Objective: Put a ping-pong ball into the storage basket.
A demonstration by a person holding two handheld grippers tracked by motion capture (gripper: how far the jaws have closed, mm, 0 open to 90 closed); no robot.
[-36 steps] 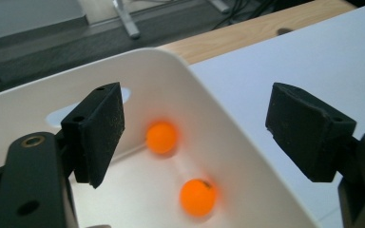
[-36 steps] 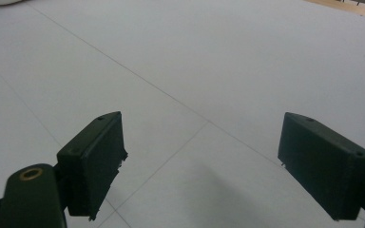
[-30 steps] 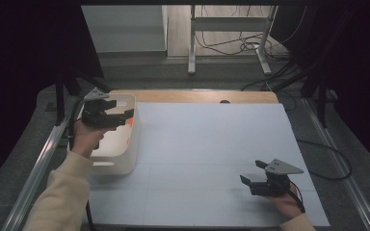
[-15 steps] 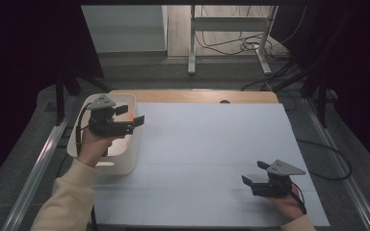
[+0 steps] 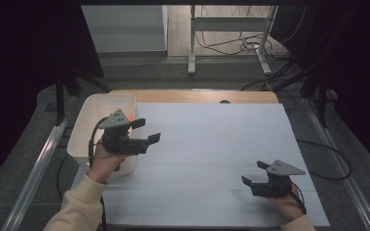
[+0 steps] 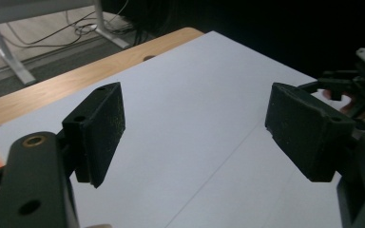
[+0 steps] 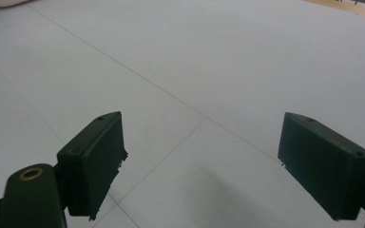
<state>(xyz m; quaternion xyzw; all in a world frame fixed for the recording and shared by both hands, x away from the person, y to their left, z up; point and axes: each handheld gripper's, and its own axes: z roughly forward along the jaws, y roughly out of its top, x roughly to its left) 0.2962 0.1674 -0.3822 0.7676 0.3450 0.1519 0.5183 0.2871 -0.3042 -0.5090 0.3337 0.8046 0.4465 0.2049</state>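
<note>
My left gripper [image 5: 146,131] hangs over the left edge of the white table sheet [image 5: 212,144], just right of a white bin [image 5: 107,102]. Its jaws stand open with nothing between them; in the left gripper view the left gripper [image 6: 195,128] frames bare white sheet. A bit of something orange [image 5: 131,118] shows in the bin behind the gripper. My right gripper [image 5: 254,173] rests low near the front right of the sheet, open and empty. In the right gripper view, the right gripper [image 7: 202,161] has only white sheet between its pads. The right gripper [image 6: 361,80] also appears far off in the left gripper view.
A wooden table edge [image 5: 192,96] runs along the back of the sheet. Metal rails [image 5: 33,168] flank the table. Behind it stand a desk frame [image 5: 231,29] and loose cables [image 5: 231,45] on the floor. A corner of the bin [image 7: 0,2] shows in the right gripper view.
My left gripper has moved right, from above the bin to over the sheet's left edge, jaws still open. The right gripper has stayed put.
</note>
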